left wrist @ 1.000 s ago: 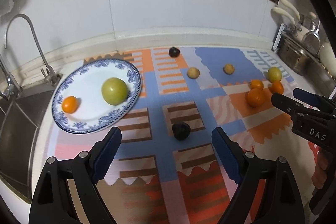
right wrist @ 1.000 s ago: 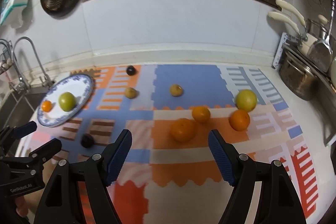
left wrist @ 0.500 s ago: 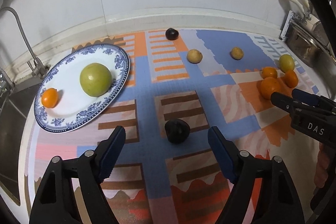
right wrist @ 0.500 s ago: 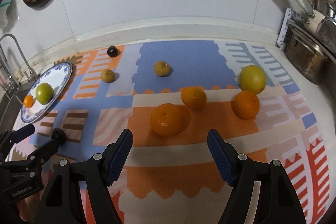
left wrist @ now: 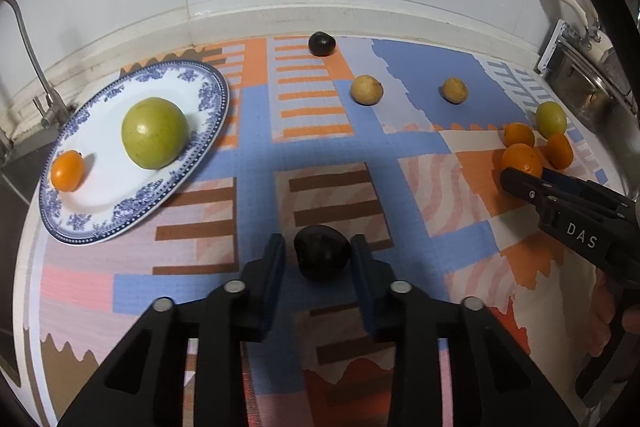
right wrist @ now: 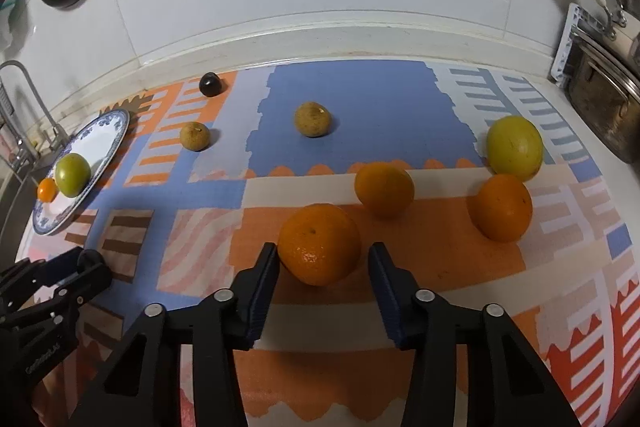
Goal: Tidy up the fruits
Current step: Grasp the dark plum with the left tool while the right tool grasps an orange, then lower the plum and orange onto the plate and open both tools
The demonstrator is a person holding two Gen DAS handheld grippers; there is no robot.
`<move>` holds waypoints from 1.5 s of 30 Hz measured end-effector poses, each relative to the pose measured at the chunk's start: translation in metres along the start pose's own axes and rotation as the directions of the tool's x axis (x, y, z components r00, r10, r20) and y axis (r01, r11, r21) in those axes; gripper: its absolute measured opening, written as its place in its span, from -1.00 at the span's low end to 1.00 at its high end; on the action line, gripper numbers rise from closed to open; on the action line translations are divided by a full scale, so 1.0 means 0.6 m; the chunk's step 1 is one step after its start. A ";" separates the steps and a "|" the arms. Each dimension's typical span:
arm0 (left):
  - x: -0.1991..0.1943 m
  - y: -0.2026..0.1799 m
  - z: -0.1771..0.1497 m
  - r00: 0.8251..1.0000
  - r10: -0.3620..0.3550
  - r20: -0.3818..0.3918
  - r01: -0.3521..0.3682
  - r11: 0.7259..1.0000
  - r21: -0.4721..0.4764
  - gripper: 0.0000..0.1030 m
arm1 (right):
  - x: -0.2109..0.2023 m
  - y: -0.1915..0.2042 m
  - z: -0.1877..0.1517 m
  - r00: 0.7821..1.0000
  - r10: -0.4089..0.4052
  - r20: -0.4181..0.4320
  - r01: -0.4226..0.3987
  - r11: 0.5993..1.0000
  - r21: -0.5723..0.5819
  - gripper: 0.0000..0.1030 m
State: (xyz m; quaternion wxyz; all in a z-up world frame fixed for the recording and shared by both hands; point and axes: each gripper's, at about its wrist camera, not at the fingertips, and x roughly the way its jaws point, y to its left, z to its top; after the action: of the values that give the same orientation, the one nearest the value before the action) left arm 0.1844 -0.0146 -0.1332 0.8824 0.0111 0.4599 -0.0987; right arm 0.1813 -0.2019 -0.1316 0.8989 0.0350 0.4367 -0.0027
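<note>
The surface is covered by a patterned mat of blue, orange and brown patches and is bounded at the back by a white wall.

At the surface's left edge, beside the sink tap, a blue-and-white plate is seen; on it a large green fruit and a small orange are carried, lying apart.

Toward the right edge a yellow-green fruit is found, with an orange just in front of it and another orange to its left.

Nearer the front edge a larger orange is framed by the right gripper. Its jaws have just been closing; the left pad is seen touching the peel, while a narrow gap is left at the right pad, so the fruit is not yet clamped.

Near the front left corner a dark fruit is enclosed by the left gripper, whose jaws have just been closing and are now pressed against it on both sides.

In the middle of the surface two small tan fruits are set well apart, and a second dark fruit is placed at the back edge, close to the wall.
</note>
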 end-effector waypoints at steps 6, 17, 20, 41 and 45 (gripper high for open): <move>0.002 -0.004 0.000 1.000 -0.001 0.004 0.001 1.000 0.006 -0.47 | -0.001 0.003 -0.002 1.000 0.000 0.009 0.000 1.000 -0.015 -0.19; -0.035 -0.001 -0.001 0.998 -0.028 0.061 0.026 0.999 0.035 -0.48 | -0.043 0.017 -0.009 0.998 0.030 0.059 -0.028 0.999 -0.027 -0.20; -0.055 0.006 0.000 0.996 -0.042 0.082 0.039 0.999 0.031 -0.48 | -0.062 0.030 -0.009 0.996 0.048 0.079 -0.045 0.998 -0.034 -0.19; -0.153 0.127 0.007 0.980 -0.013 0.200 0.015 1.000 -0.007 -0.48 | -0.128 0.190 0.022 0.966 0.201 0.164 -0.178 0.973 -0.144 -0.20; -0.158 0.157 0.010 0.978 0.002 0.209 0.000 1.000 -0.012 -0.48 | -0.125 0.222 0.029 0.960 0.227 0.163 -0.200 0.965 -0.169 -0.20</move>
State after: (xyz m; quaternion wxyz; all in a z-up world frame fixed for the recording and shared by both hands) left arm 0.1539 0.0926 -0.0594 0.9259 -0.0045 0.3654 -0.0961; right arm 0.1534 -0.0722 -0.0537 0.9300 0.0133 0.3457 0.1244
